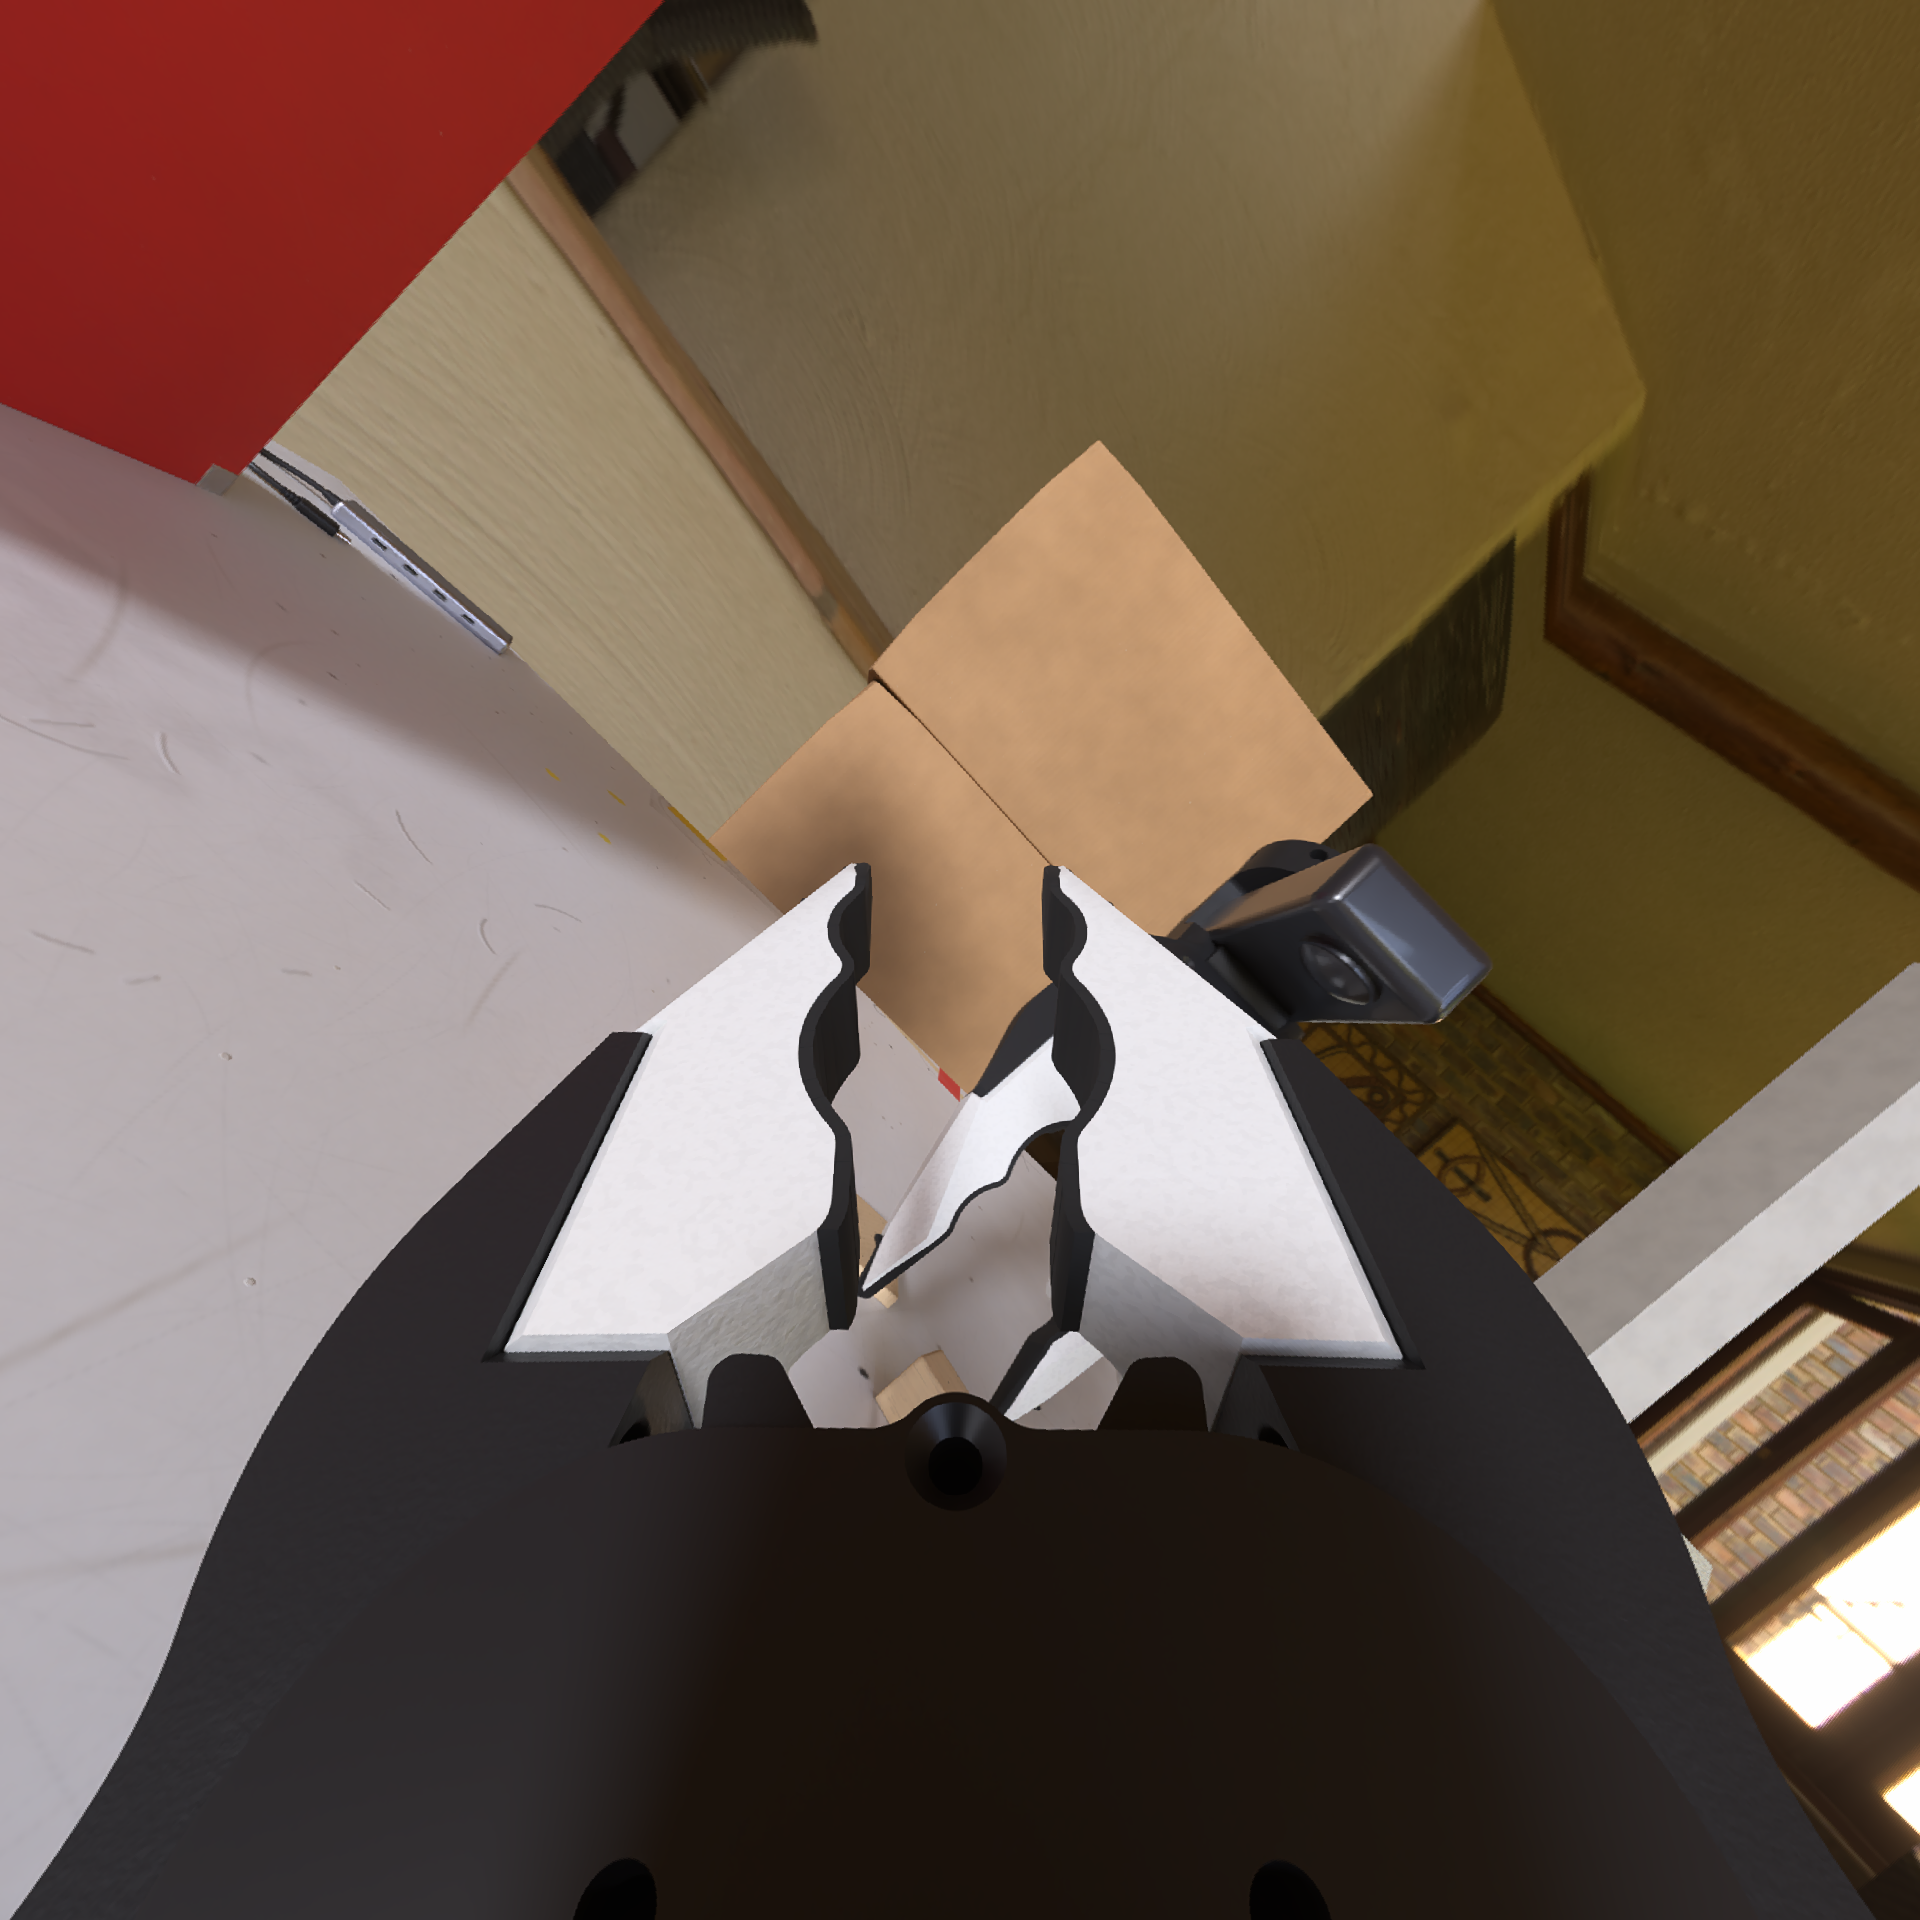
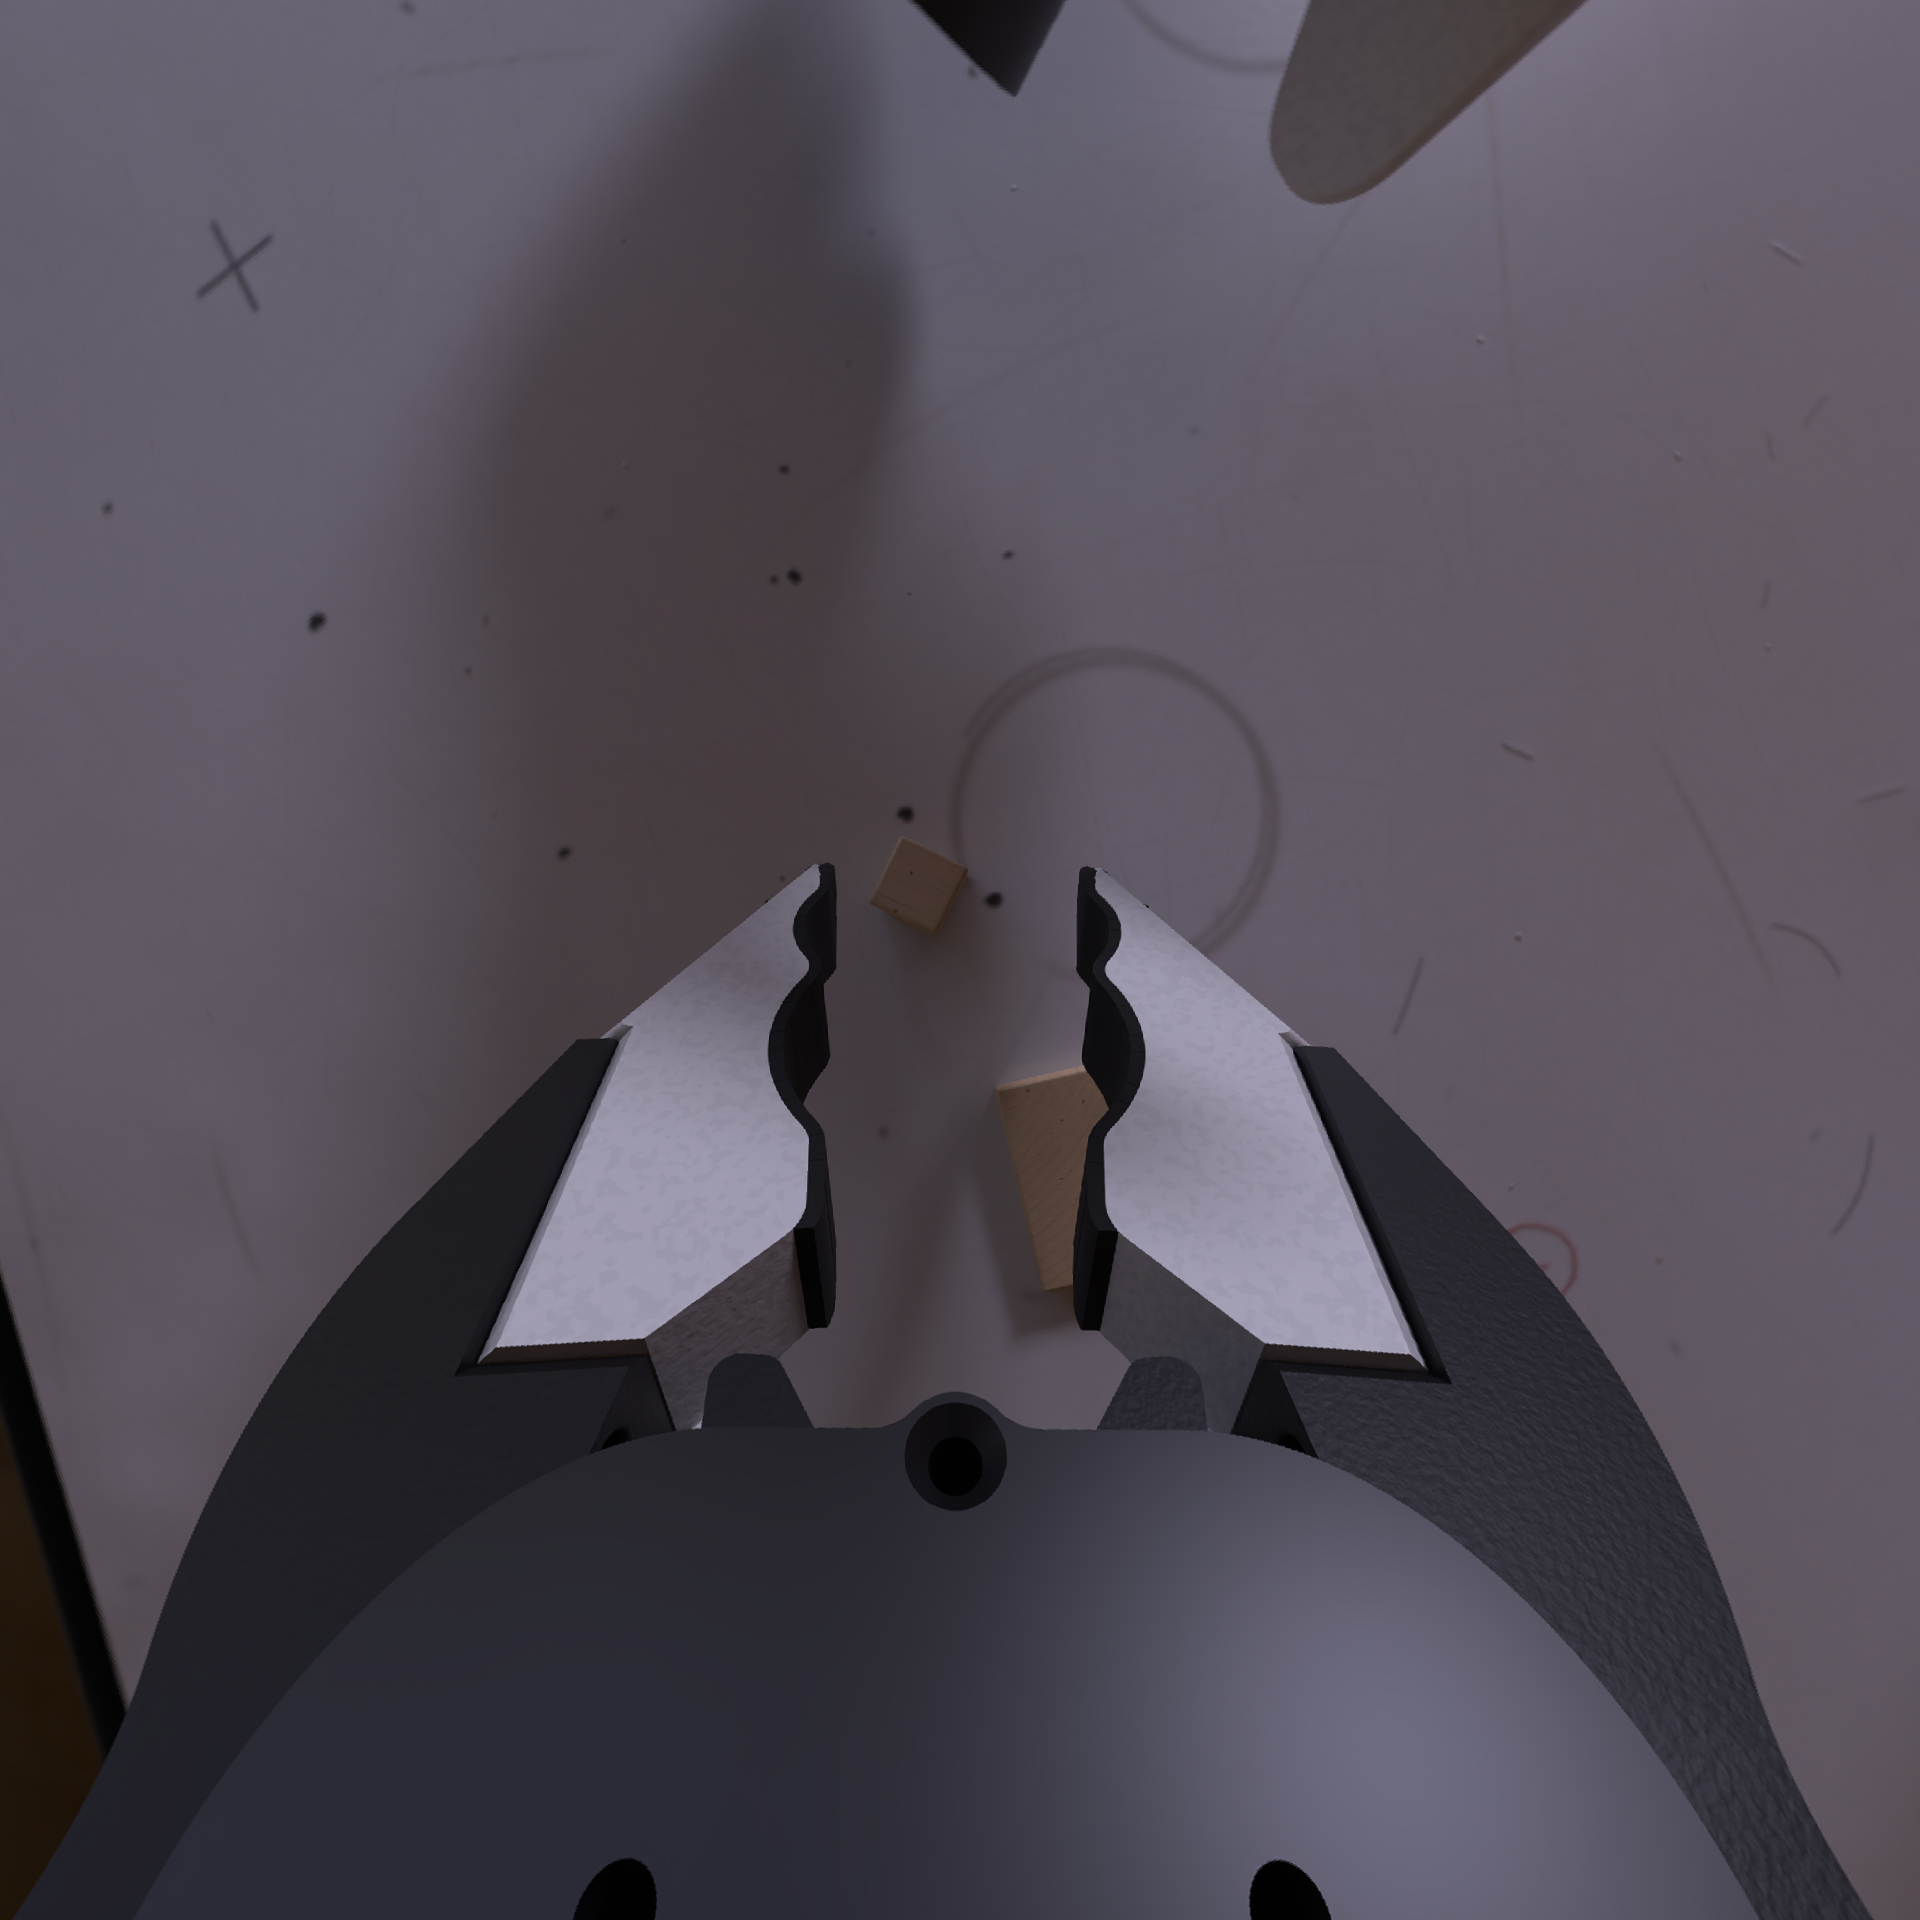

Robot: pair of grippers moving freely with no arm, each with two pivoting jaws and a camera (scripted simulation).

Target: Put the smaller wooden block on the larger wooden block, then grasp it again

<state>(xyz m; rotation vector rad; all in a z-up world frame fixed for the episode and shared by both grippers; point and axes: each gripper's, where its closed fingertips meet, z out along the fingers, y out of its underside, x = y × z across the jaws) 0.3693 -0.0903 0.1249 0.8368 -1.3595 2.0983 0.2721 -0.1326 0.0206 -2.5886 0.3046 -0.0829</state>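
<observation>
In the right wrist view the smaller wooden block (image 2: 920,899) lies on the white table (image 2: 416,623), just past my right gripper's (image 2: 956,883) left fingertip. The larger wooden block (image 2: 1042,1164) lies apart from it on the table, partly hidden behind the right finger (image 2: 1195,1122). The right gripper is open, empty and above both blocks. My left gripper (image 1: 956,878) is open and empty. Between its fingers show a white finger of the other gripper (image 1: 982,1164) and slivers of wood (image 1: 920,1382).
A tan box (image 1: 1049,707) stands past the left gripper at the table's edge. A dark camera housing (image 1: 1351,935) sits right of it. A grey hub with cables (image 1: 426,571) and a red panel (image 1: 208,208) are at the far left. Parts of the other gripper (image 2: 1382,94) show at the top.
</observation>
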